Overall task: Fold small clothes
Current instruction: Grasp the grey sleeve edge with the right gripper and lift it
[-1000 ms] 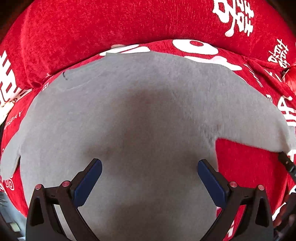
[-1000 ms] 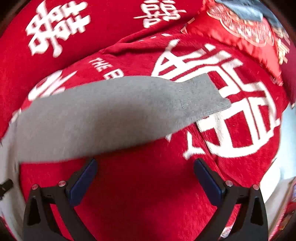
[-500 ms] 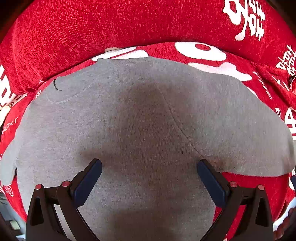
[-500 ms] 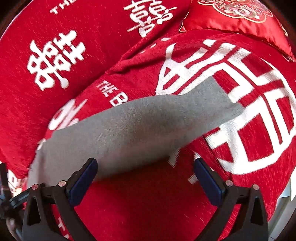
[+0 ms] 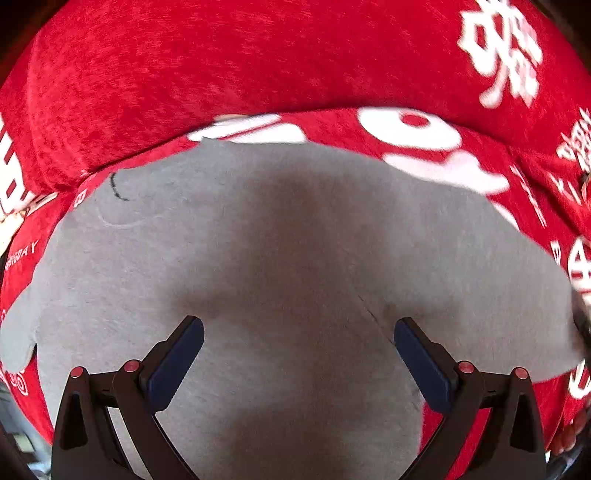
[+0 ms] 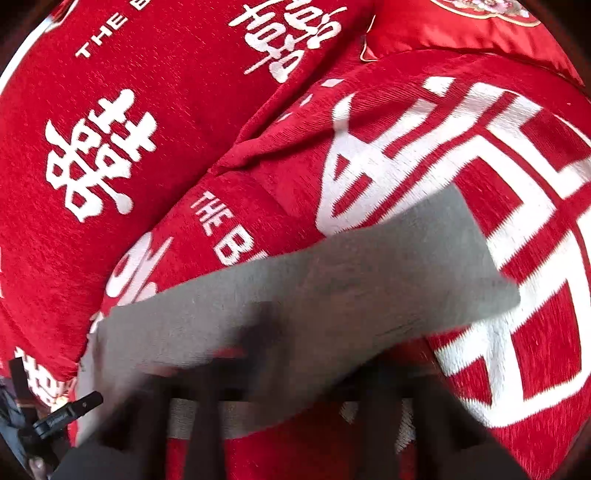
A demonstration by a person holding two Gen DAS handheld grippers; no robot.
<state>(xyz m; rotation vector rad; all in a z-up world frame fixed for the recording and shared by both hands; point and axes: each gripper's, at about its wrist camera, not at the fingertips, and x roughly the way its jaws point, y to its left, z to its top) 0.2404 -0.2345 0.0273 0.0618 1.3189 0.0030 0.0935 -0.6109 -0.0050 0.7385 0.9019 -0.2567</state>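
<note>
A small grey garment (image 5: 295,240) lies flat on a red cover with white characters (image 5: 184,74). My left gripper (image 5: 299,354) hovers open over its body, blue pads (image 5: 177,362) wide apart with only cloth below them. In the right wrist view the garment's grey sleeve (image 6: 369,277) stretches out to the right across the cover. My right gripper (image 6: 266,350) is a dark blur at the sleeve's near edge. Its jaws are closing and have come together on that edge.
The red cover's raised back (image 6: 110,147) runs behind the garment. A red embroidered cushion (image 6: 461,26) sits at the far right. A black part of the left gripper (image 6: 62,413) shows at the lower left of the right wrist view.
The right gripper's jaws, wide open before, have swung together as it moved in onto the sleeve's near edge. The left gripper drifted a little across the garment, still open.
</note>
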